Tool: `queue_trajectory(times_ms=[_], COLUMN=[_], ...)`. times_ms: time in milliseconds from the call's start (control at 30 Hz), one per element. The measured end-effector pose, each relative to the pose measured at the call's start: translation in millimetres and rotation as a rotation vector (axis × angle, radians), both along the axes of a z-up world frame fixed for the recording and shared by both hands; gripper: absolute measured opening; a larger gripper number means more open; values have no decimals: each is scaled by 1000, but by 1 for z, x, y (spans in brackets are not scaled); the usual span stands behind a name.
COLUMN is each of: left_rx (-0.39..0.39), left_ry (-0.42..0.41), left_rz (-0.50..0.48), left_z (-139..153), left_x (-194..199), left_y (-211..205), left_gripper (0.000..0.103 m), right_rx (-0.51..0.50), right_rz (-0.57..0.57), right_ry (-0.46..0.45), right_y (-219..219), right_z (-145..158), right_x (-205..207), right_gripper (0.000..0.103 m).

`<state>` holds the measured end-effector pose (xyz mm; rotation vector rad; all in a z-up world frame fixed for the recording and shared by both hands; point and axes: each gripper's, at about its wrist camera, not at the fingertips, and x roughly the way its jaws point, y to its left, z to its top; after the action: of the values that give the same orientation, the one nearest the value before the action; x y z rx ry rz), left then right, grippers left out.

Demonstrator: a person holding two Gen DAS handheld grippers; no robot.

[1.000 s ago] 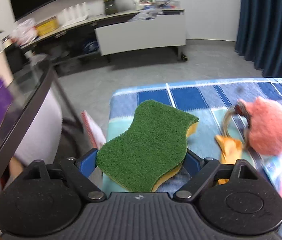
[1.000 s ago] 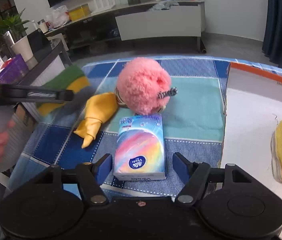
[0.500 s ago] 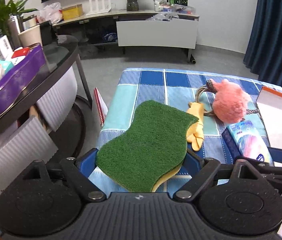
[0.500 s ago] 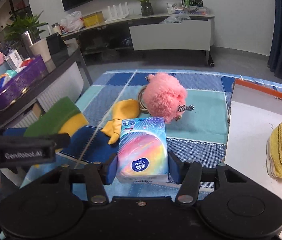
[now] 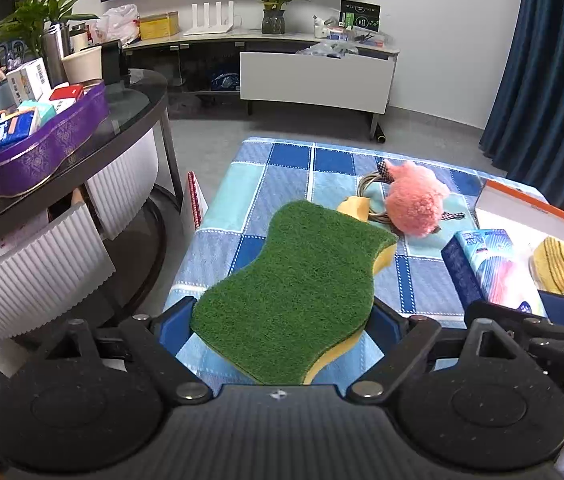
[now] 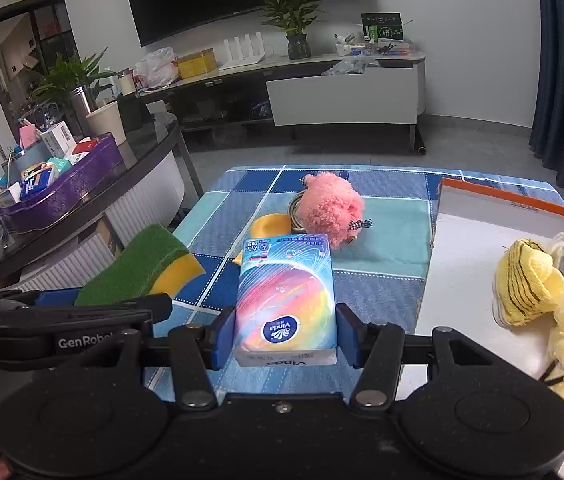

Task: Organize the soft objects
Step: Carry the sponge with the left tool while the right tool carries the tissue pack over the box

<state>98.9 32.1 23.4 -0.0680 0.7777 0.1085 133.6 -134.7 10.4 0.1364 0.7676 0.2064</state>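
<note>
Jaws: right now clamped on tissue pack (image 6: 285,304); left still grips sponge (image 5: 293,304).

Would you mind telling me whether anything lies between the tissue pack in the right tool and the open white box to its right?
Nothing visible does. The right tool holds the tissue pack above the checked cloth, and the white box has bare floor on its near left side; the yellow striped cloth sits farther right inside it.

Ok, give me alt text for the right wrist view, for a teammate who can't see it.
The right gripper is shut on a rainbow tissue pack above a blue checked cloth. Beyond it lie a pink plush toy and a yellow glove; a white tray at right holds yellow soft items.
</note>
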Motion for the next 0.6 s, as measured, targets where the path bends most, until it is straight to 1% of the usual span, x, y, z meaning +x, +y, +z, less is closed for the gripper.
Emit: queue_trajectory(times_ms=[300,600], left_rx=[1,-5], left_ry=[-26,-33], left_rz=[-1,2], left_z=[5,4], left_x=[-19,-34], left_y=[-9,-15], left_gripper=[90,90], right_rx=[4,9], right_rz=[-8,-18], right_ry=[-29,-36], right_y=[-8,-16], right_z=[9,7], right_x=[-26,-42], right_gripper=[64,64])
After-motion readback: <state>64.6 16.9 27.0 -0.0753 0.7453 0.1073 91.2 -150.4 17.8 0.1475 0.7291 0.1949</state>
